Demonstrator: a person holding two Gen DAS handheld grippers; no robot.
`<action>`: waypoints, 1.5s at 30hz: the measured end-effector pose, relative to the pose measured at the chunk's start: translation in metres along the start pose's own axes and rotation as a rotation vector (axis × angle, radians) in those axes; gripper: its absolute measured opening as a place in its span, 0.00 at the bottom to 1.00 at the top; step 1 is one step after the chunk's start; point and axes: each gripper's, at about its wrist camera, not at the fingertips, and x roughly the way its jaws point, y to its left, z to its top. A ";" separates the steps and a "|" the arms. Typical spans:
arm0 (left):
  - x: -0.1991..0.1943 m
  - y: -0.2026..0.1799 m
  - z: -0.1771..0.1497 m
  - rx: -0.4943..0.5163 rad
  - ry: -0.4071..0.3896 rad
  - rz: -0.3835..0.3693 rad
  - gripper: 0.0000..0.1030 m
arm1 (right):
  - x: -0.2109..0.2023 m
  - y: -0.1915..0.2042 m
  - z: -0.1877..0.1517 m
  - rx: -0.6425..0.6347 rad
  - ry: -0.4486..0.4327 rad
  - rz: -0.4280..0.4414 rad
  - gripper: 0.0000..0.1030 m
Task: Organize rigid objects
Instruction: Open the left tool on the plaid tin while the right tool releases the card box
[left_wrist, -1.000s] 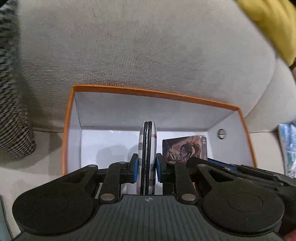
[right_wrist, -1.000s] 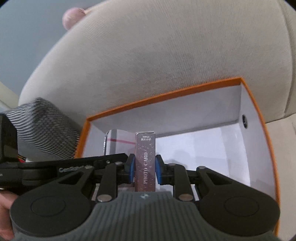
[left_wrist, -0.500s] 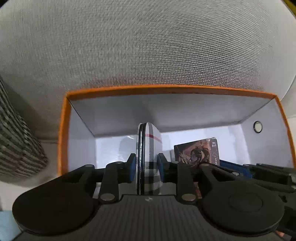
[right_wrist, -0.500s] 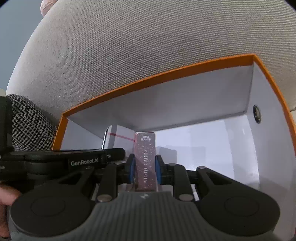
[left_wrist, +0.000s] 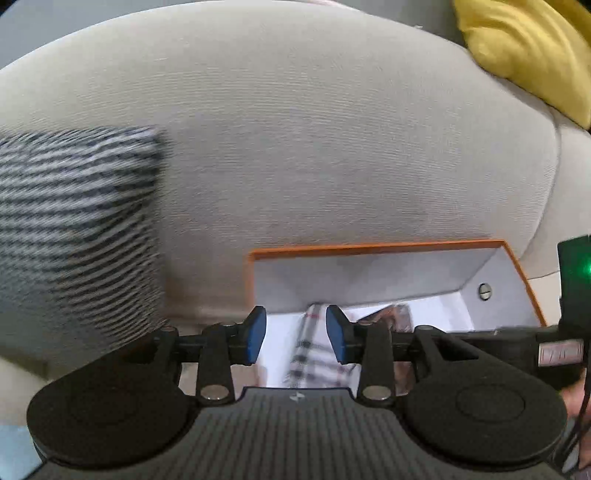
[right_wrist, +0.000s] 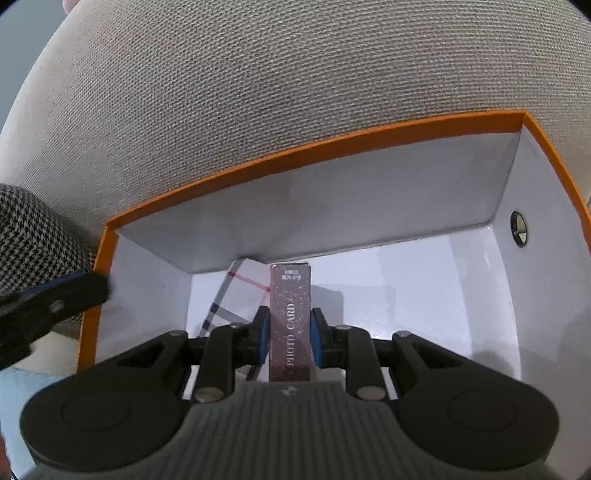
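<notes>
An orange-rimmed white cardboard box (right_wrist: 509, 173) on the grey fabric sofa (right_wrist: 295, 110) is taken as the landmark. The plaid-patterned flat case (left_wrist: 314, 354) is seen inside the box near its left wall; it lies between the opening jaws of the left gripper (left_wrist: 296, 334), apparently untouched, though blur hampers the view. The right gripper (right_wrist: 287, 338) is clamped on a slim glittery "PHOTO CARD" box (right_wrist: 290, 325), held upright over the box floor. Placement is judged to be under way. Lowering and release are called for next; bare floor is offered toward the right wall.
</notes>
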 end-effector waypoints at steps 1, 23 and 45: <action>-0.003 0.005 -0.002 -0.010 0.000 -0.001 0.43 | 0.001 0.003 0.001 0.006 0.002 -0.004 0.23; 0.020 0.025 -0.050 -0.062 0.068 -0.128 0.28 | 0.009 0.011 0.012 0.040 0.034 0.088 0.24; 0.034 0.027 -0.063 -0.060 0.055 -0.132 0.28 | 0.026 0.004 0.003 -0.069 0.149 -0.054 0.43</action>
